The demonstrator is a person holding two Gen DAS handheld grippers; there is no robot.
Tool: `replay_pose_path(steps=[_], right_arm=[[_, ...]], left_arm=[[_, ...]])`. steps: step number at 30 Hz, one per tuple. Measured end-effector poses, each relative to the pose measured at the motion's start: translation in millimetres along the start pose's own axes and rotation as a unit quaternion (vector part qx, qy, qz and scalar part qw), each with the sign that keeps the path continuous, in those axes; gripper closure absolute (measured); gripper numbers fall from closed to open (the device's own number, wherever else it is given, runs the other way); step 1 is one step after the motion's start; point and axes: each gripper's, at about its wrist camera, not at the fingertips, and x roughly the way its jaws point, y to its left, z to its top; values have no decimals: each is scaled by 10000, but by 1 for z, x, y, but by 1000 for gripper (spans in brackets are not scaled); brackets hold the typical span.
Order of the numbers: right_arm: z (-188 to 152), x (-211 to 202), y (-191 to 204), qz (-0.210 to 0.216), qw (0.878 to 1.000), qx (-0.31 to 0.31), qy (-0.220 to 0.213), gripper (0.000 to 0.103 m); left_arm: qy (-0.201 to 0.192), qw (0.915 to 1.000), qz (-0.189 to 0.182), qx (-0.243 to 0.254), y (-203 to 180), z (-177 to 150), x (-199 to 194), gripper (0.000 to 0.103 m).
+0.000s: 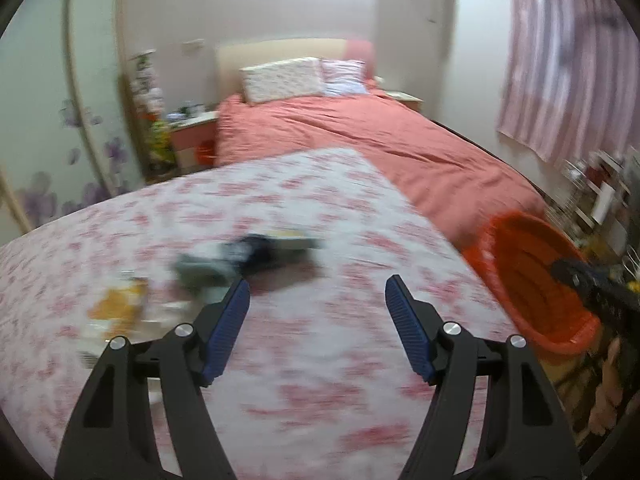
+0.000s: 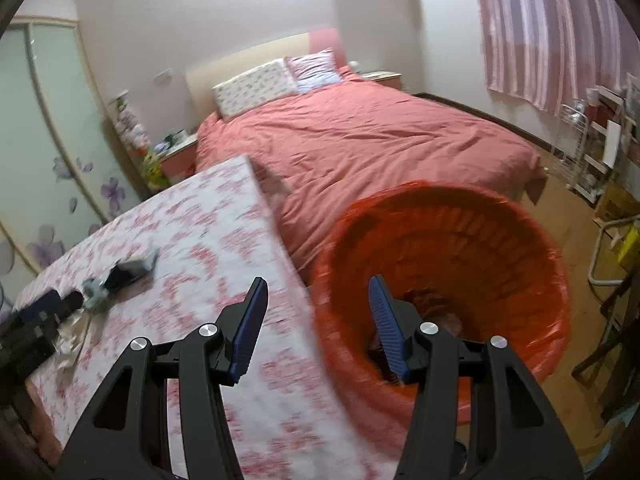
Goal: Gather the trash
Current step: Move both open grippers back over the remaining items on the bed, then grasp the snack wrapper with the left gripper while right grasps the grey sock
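Note:
Trash lies on a table with a pink-flowered cloth (image 1: 320, 208): a dark wrapper (image 1: 264, 250), a grey-green crumpled piece (image 1: 200, 268) and a yellow wrapper (image 1: 118, 306), all blurred. My left gripper (image 1: 318, 284) is open and empty, just right of and nearer than the trash. An orange bin (image 2: 440, 260) stands at the table's right edge. My right gripper (image 2: 318, 282) is open and empty, over the bin's near rim and the table edge (image 2: 296, 272). The trash also shows in the right wrist view (image 2: 120, 274), far left. The right gripper shows in the left wrist view (image 1: 560, 268) over the bin (image 1: 532, 280).
A bed with a salmon cover (image 2: 380, 140) lies behind the table and bin. A nightstand (image 1: 192, 136) and a glass wardrobe door (image 1: 40, 120) stand at the left. Wire shelves and clutter (image 2: 592, 152) line the right wall under a pink curtain (image 2: 540, 28).

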Motion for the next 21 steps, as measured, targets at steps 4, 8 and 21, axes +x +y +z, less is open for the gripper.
replay_pose_path(steps=[4,8,21], right_arm=[[-10,5,29,178,9994,-228,164,50],[-19,11,59,311,9982,-416,310,50],[-40,25,122,566,9931,-832,601,50]], left_arm=[[-16,9980,560,-300,59,-2,-7,33],[136,9930,1024,-577,109,-9,-3,33],[834,9854,734,-1293,169,-40,40,43]])
